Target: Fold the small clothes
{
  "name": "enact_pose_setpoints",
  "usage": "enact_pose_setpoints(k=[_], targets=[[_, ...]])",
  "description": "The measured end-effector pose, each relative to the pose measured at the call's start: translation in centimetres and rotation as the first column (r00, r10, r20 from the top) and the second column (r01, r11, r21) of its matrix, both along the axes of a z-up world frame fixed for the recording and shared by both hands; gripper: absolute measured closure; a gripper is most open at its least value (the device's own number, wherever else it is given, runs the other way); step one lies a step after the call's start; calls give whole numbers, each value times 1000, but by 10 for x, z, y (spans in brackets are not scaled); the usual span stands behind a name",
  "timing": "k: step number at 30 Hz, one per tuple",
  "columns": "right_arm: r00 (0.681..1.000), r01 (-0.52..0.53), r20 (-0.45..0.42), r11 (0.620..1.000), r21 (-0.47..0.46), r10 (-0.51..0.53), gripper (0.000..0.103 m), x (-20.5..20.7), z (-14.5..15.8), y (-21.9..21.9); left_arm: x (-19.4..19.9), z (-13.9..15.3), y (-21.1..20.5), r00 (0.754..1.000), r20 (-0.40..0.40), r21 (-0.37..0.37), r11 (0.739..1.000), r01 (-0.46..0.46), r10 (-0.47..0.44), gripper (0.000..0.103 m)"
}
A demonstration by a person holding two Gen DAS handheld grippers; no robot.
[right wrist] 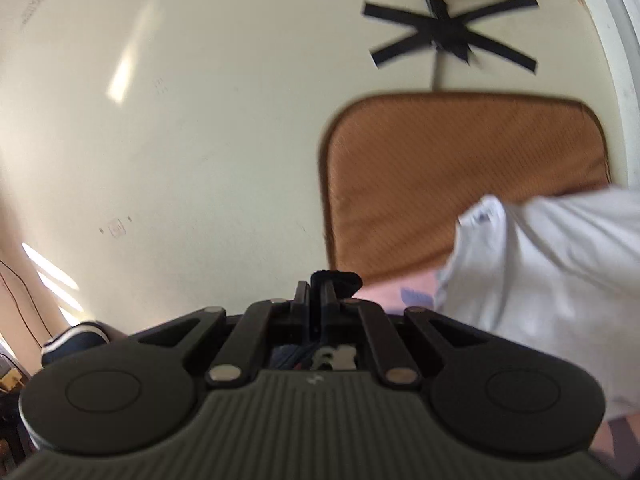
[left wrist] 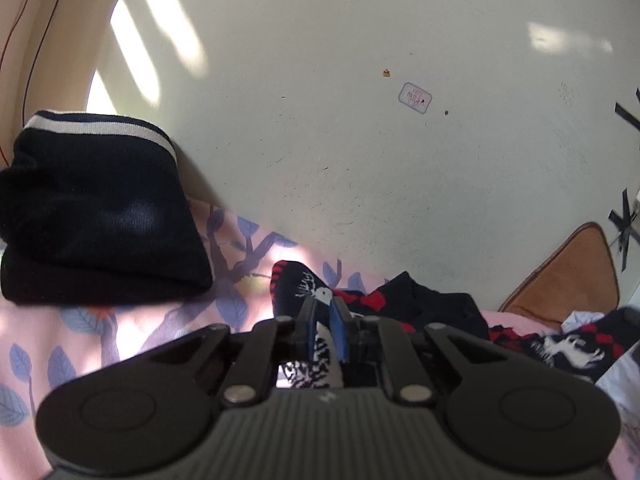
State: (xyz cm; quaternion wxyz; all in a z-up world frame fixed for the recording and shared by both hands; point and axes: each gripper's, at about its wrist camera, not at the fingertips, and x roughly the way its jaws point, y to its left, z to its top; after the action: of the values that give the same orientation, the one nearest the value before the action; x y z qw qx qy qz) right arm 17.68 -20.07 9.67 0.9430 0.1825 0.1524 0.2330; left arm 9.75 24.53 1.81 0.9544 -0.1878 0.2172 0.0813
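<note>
A dark navy garment with red and white patterns [left wrist: 420, 304] lies spread on a pink leaf-print sheet [left wrist: 120, 320]. My left gripper [left wrist: 325, 304] is shut on a patterned edge of it. My right gripper [right wrist: 318, 292] is shut on a dark piece of cloth [right wrist: 340, 280], which looks like the same garment; the rest is hidden under the gripper body. A folded navy garment with a white stripe [left wrist: 96, 208] sits at the left and also shows in the right wrist view [right wrist: 76, 340].
A cream wall [left wrist: 360, 120] stands close behind the sheet. A brown cushion [right wrist: 460, 184] leans at the right, also in the left wrist view [left wrist: 568, 280]. A white garment [right wrist: 552, 288] lies at the right. Black tape strips [right wrist: 448, 32] are on the wall.
</note>
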Motion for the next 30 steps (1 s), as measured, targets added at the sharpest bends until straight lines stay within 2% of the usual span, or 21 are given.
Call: enact_pose_setpoints(k=[2,3,5,7,9,12,16,19,20,21,22,24,26,27,30], targets=[[1000,1,-17,1000,8,-1,96,9,-4,1,10,-9,1,996,-83,29,999,-22,24,97],[998,1,-55,1000,-1,-1,96,17,-13,3,13,-13,6,993,-113,-6,1000,-22,21,97],[987,3,-158,999,-51,-11,96,29,-33,9,10,-16,15,994,-108,-63,997,-33,26,93],[978,2,-209,997,-80,-19,96,29,-52,8,9,-16,19,995,-103,-101,995,-19,8,84],[976,-5,-217,998,-70,-11,95,24,-60,6,6,-14,17,996,-86,-105,995,-2,-7,64],[978,-12,-209,997,-73,-4,95,22,-56,5,3,-9,10,998,-37,-94,994,48,-52,57],[986,-35,-164,996,-78,22,96,21,-41,13,1,-5,1,998,-19,-48,997,61,-62,58],[995,-36,-98,996,-79,28,96,22,-21,22,4,-7,5,998,-30,-83,995,60,-62,60],[997,-30,-71,997,-68,25,96,22,-13,22,8,-9,4,997,-55,-75,996,51,-56,67],[999,-23,-47,999,-49,20,96,21,-6,21,12,-11,2,995,-91,-55,997,45,-50,82],[1000,-11,-17,1000,-13,11,96,22,3,17,16,-14,1,992,-120,-49,998,45,-51,84],[1000,1,12,999,49,-2,96,24,11,10,14,-14,0,993,-103,-37,998,46,-50,91],[1000,7,-13,997,72,-6,96,30,5,6,15,-14,0,993,-110,-28,999,30,-33,92],[999,13,-49,999,51,-10,96,35,-5,7,15,-14,2,994,-111,-29,999,21,-24,92],[971,-12,-240,996,-88,-10,96,49,-51,17,14,-15,5,994,-113,-44,999,-1,-4,92]])
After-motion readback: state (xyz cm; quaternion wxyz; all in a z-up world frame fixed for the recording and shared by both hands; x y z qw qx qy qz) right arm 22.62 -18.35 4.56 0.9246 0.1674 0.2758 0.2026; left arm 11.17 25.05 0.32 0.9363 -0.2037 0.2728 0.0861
